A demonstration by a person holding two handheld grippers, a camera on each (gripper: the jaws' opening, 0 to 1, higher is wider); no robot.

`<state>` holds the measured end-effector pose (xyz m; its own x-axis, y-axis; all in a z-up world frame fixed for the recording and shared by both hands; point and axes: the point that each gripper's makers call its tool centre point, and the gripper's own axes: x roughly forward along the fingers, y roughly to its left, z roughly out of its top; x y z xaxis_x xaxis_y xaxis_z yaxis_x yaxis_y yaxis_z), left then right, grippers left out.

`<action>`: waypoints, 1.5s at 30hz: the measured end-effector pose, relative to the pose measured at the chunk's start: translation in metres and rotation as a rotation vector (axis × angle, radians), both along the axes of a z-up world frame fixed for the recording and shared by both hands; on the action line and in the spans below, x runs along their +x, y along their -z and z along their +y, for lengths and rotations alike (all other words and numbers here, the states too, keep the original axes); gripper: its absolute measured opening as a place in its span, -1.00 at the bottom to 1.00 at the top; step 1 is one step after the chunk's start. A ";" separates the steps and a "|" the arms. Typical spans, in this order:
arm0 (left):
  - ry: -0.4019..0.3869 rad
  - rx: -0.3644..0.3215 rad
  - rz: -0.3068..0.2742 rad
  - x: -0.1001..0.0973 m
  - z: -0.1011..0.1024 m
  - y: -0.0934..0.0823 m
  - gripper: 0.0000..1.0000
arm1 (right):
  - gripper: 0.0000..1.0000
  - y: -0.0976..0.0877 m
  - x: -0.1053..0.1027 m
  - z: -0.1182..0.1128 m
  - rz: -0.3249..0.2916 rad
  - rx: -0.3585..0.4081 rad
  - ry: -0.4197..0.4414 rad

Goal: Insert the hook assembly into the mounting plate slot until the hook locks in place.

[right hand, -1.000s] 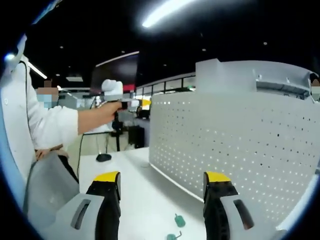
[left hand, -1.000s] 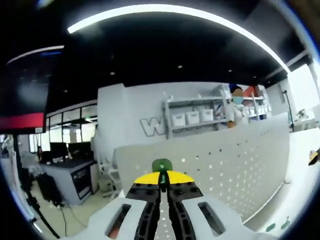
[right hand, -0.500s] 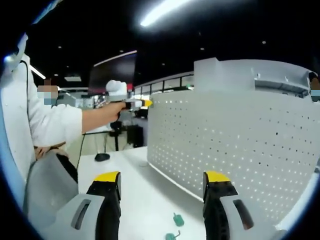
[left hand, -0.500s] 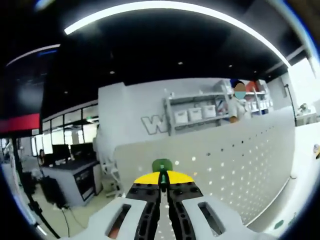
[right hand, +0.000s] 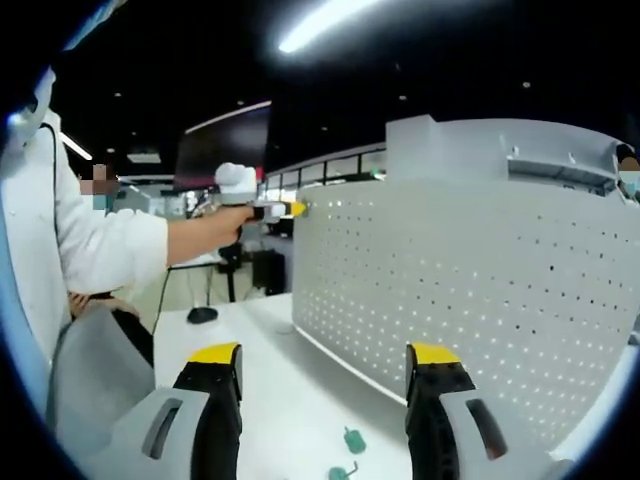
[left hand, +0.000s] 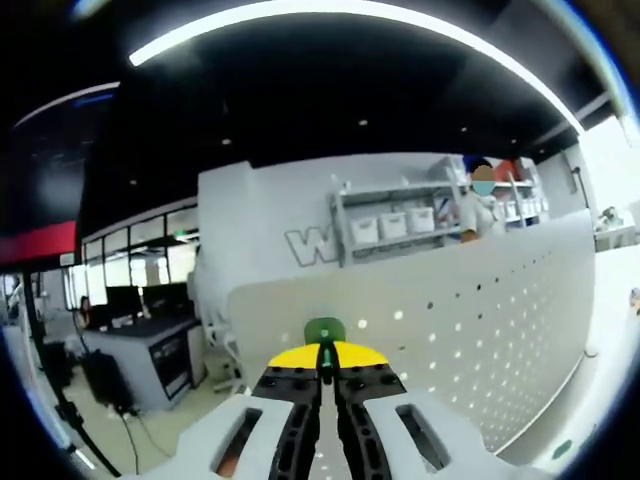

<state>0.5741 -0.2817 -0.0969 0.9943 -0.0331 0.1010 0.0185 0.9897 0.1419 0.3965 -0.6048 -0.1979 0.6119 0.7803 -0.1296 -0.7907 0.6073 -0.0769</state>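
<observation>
The left gripper (left hand: 321, 372) is clamped on a green plastic hook (left hand: 324, 333), held at the top left corner of the upright white pegboard (left hand: 480, 330); the hook points straight ahead, the perforated face just beyond it; the right gripper (right hand: 325, 385) stands open and empty, well apart; two more green hooks (right hand: 347, 452) lie on the smooth white table (right hand: 270, 370), near the board's foot.

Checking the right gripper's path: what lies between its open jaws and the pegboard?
In the right gripper view, bare white table runs from the right gripper to the pegboard, with small green hooks lying loose near the jaws.
</observation>
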 end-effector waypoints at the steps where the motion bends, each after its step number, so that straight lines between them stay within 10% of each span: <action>1: -0.001 0.003 0.000 0.000 0.000 0.000 -0.93 | 0.33 0.000 0.000 0.000 0.000 0.001 0.001; 45: -0.010 0.087 0.014 0.010 -0.002 0.015 -0.93 | 0.30 0.001 0.004 -0.003 0.004 -0.004 0.012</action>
